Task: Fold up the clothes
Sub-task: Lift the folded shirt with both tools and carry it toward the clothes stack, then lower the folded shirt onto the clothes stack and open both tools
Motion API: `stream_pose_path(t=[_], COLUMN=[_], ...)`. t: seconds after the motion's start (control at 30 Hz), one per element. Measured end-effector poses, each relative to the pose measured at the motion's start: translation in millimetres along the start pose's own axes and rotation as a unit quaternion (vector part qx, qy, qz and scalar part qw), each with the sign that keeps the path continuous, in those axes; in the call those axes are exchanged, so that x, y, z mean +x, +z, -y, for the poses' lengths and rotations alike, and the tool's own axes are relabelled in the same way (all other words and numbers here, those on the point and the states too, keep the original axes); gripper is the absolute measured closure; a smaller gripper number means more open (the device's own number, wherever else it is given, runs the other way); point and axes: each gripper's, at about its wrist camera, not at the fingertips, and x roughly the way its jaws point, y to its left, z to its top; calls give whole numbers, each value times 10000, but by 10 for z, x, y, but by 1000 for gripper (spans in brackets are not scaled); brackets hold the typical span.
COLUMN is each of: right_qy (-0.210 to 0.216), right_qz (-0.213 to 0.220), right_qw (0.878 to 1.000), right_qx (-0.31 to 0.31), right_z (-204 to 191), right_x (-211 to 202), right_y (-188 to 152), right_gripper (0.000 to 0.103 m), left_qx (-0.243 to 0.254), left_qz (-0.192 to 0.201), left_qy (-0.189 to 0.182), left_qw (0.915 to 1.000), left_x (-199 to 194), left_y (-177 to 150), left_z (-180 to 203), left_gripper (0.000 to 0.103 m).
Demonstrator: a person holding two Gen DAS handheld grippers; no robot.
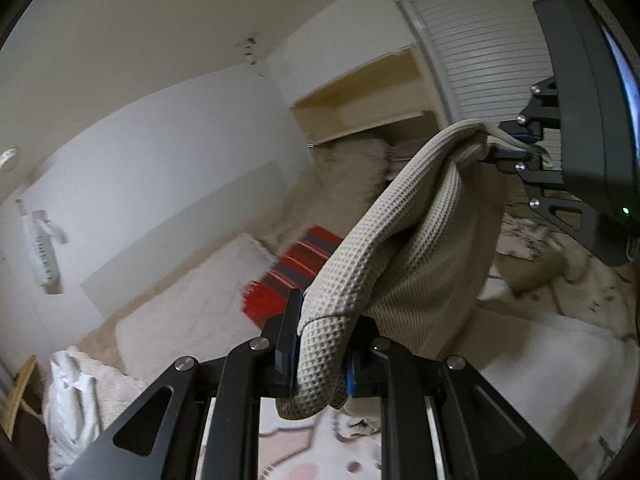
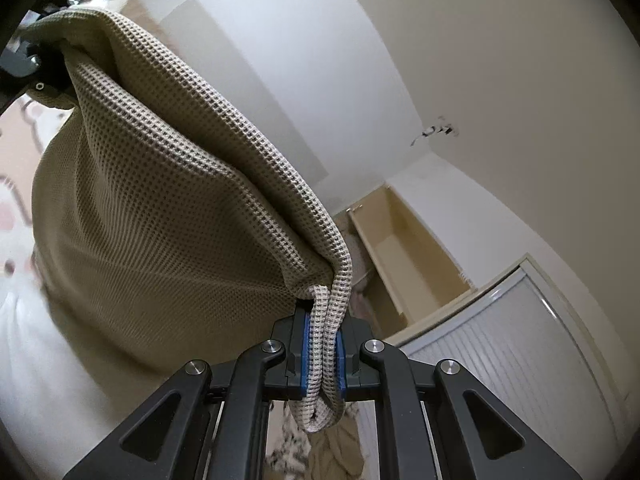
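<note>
Home bedroom: carpeted floor point(image 1: 192, 280), white walls point(image 1: 168, 168), louvered closet door point(image 1: 480, 64), open closet with a shelf point(image 1: 360, 120) above piled laundry point(image 1: 352, 168), patterned bedding point(image 1: 580, 300) spread below.

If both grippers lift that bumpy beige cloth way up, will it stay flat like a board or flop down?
Probably flop: the waffle-knit cloth already sags in a curve between the left hand-held gripper and the right hand-held gripper. It looks soft and fairly light, bunching into folds where pinched. The bumpy weave likely helps it not slip.
</note>
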Motion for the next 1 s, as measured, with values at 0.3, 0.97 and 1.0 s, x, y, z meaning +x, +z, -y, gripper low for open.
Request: stream_pose_path(t=[0.3, 0.97, 1.0], right_qy=[367, 2121, 2076], right_qz=[-19, -1993, -2102], right_qw=[9973, 9323, 9359], right_qx=[-635, -2145, -1918], right_z=[-32, -670, -633], right_x=[-560, -751, -709], right_y=[-947, -2664, -2639], right_gripper=[93, 93, 93], left_qx=[704, 1139, 1124], left_qz=[240, -654, -669], left_qy=[-808, -1578, -1679], left_qw=[9940, 9787, 9771], left_x=[-805, -663, -703], left_y=[-541, -1866, -1909], left_z=[1020, 2336, 2357], left_gripper=[86, 62, 58])
